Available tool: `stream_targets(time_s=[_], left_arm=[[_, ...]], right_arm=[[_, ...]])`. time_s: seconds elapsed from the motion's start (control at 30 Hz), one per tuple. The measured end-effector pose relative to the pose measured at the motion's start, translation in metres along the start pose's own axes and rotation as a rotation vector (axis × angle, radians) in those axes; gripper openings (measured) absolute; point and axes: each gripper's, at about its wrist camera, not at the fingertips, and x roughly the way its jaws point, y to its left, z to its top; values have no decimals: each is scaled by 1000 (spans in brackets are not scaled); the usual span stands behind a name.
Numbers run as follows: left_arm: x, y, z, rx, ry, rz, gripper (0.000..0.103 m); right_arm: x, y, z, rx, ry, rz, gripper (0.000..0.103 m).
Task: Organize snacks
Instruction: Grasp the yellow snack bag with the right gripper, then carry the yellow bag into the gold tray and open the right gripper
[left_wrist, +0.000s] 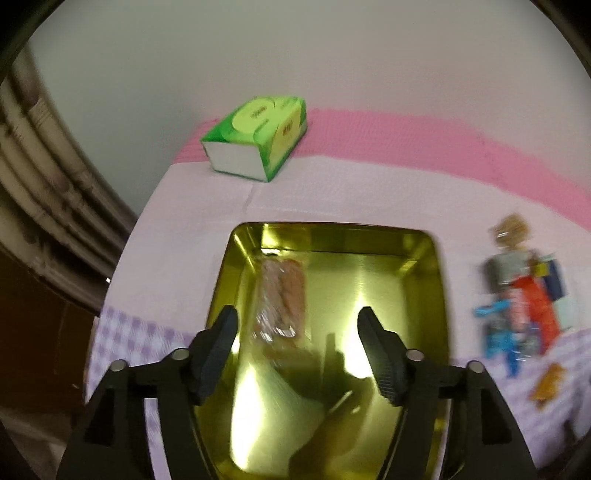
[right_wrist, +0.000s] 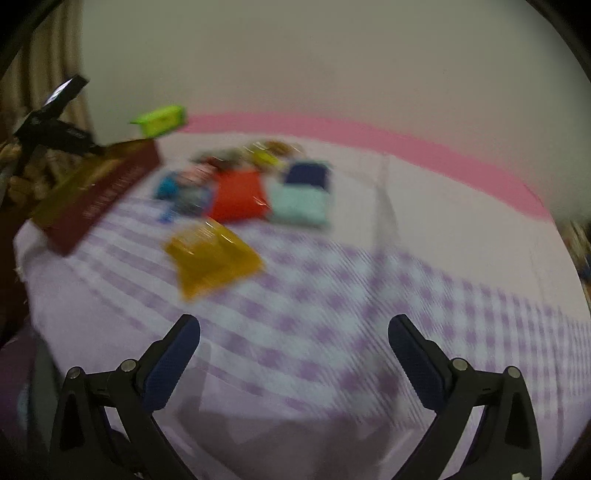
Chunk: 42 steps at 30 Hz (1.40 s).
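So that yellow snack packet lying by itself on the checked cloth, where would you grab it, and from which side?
Probably by its near edge, coming from above. The yellow packet lies flat on the tablecloth, apart from the snack pile, so nothing crowds it. It looks thin, so fingers should straddle an edge or corner rather than the broad face. The right gripper is open and nearest. The view is blurred, so details are unclear.

1. The snack pile (left_wrist: 521, 295), right of the gold tin (left_wrist: 424, 266), is smeared by motion blur; its labels are unreadable.
2. The tin's near end runs off the bottom edge.
3. The wrapped snack (left_wrist: 282, 299) inside the tin is blurred.
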Motion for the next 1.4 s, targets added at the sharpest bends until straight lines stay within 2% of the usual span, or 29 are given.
stream_targets(time_s=[0.13, 0.23, 0.37, 0.47, 0.57, 0.6, 0.63, 0.67, 0.73, 0.8, 0.9, 1.03, 1.17, 1.3, 1.4], left_arm=[[-35, -13, -27, -31, -25, -59, 73], [-61, -20, -46, -25, -43, -83, 73], [-86, -16, -74, -89, -75, -133, 73], [-93, -17, -80, -69, -83, -145, 73], [-97, -21, -82, -41, -105, -105, 73], [-99, -21, -82, -34, -116, -102, 73], [-101, -21, -83, -29, -132, -103, 75], [-102, -19, -82, -32, -135, -99, 83], [-105, -12, -81, -54, -139, -93, 90], [-108, -3, -80, -90, -156, -94, 90], [-112, 15, -79, -161, -200, -43, 96], [-109, 26, -79, -192, -213, 4, 96], [-105, 38, -81, -217, -220, 37, 96], [-103, 48, -82, -237, -242, 85, 96], [-96, 54, -81, -258, -216, 67, 96]], right_arm=[[13, 16, 19, -85, 6, 77, 101], [26, 24, 29, -126, 23, 72, 100], [43, 24, 37, -128, 49, 91, 96], [54, 27, 39, -153, 71, 84, 89], [69, 31, 44, -156, 117, 118, 70], [72, 31, 45, -159, 134, 125, 56], [74, 31, 45, -162, 146, 124, 52], [75, 33, 47, -160, 148, 127, 51], [75, 35, 50, -149, 167, 138, 49], [74, 41, 57, -139, 166, 142, 48], [58, 55, 83, -114, 104, 203, 48], [48, 88, 132, -120, 37, 289, 48], [56, 131, 180, -131, 14, 378, 49], [85, 178, 212, -202, 45, 387, 49], [112, 200, 227, -218, 92, 382, 49]])
